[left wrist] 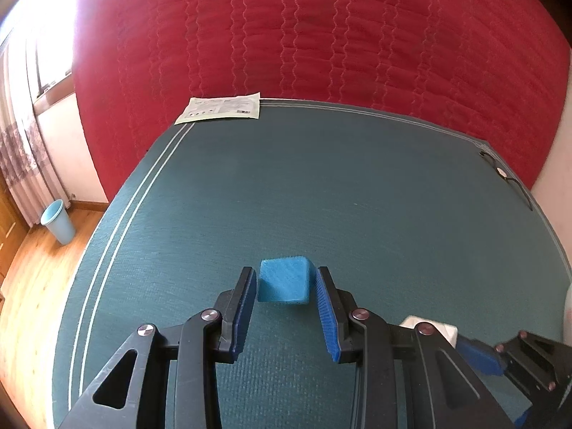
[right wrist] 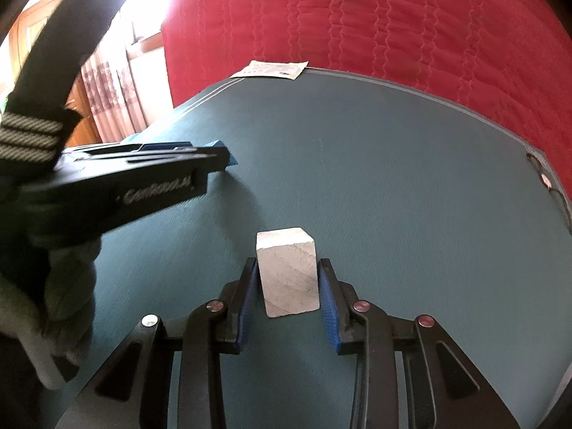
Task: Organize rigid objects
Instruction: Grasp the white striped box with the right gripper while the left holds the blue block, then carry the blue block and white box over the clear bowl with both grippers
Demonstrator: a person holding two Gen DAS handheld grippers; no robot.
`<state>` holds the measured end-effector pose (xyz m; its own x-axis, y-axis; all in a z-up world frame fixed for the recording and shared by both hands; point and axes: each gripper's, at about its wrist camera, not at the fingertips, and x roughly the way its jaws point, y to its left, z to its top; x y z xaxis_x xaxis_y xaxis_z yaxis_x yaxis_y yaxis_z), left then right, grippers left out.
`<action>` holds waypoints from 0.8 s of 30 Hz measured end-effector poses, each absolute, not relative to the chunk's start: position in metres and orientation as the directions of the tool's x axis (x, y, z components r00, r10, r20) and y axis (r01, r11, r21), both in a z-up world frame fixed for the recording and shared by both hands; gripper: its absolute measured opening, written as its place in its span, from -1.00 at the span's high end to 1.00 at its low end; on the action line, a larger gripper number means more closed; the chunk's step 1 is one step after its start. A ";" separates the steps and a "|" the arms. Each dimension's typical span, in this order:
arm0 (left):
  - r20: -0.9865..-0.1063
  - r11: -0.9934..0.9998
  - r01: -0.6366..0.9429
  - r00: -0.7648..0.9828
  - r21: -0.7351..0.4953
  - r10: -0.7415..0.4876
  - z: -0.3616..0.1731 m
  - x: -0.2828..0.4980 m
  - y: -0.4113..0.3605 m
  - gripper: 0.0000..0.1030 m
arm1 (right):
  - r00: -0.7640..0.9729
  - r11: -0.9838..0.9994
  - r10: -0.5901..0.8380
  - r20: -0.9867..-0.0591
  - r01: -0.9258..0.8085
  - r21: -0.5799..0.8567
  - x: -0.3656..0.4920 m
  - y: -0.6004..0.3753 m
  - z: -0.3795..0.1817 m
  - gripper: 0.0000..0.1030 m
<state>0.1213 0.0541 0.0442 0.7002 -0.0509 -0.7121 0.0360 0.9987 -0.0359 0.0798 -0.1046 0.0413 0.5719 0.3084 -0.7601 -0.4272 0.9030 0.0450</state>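
Observation:
A blue cube (left wrist: 284,280) sits between the fingertips of my left gripper (left wrist: 286,273); both blue pads press on its sides just above the green mat (left wrist: 321,178). My right gripper (right wrist: 287,268) is shut on an upright white block (right wrist: 287,273), whose base rests on or near the mat. From the right wrist view the left gripper (right wrist: 221,159) reaches in from the left, and a corner of the blue cube (right wrist: 231,160) shows at its tip. Low on the right of the left wrist view, the right gripper (left wrist: 464,346) and part of the white block (left wrist: 429,323) show.
A white printed packet (left wrist: 221,107) lies at the mat's far left corner. Eyeglasses (left wrist: 507,175) lie at the right edge. A red quilt (left wrist: 321,35) covers the bed behind. A light blue bin (left wrist: 59,221) stands on the wooden floor at left. A gloved hand (right wrist: 60,286) holds the left gripper.

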 end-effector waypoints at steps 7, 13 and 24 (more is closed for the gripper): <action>-0.707 0.998 0.064 0.705 -0.020 -0.060 0.045 0.117 0.043 0.33 | 0.563 0.908 0.318 -0.763 -0.413 0.073 0.055 -0.117 0.041 0.34; -0.708 0.996 0.080 0.702 -0.028 -0.076 0.045 0.116 0.040 0.36 | 0.557 0.911 0.319 -0.767 -0.404 0.085 0.033 -0.129 0.042 0.35; -0.701 0.984 0.160 0.694 -0.074 -0.165 0.046 0.113 0.039 0.37 | 0.577 0.922 0.341 -0.742 -0.358 0.146 0.004 -0.162 0.052 0.37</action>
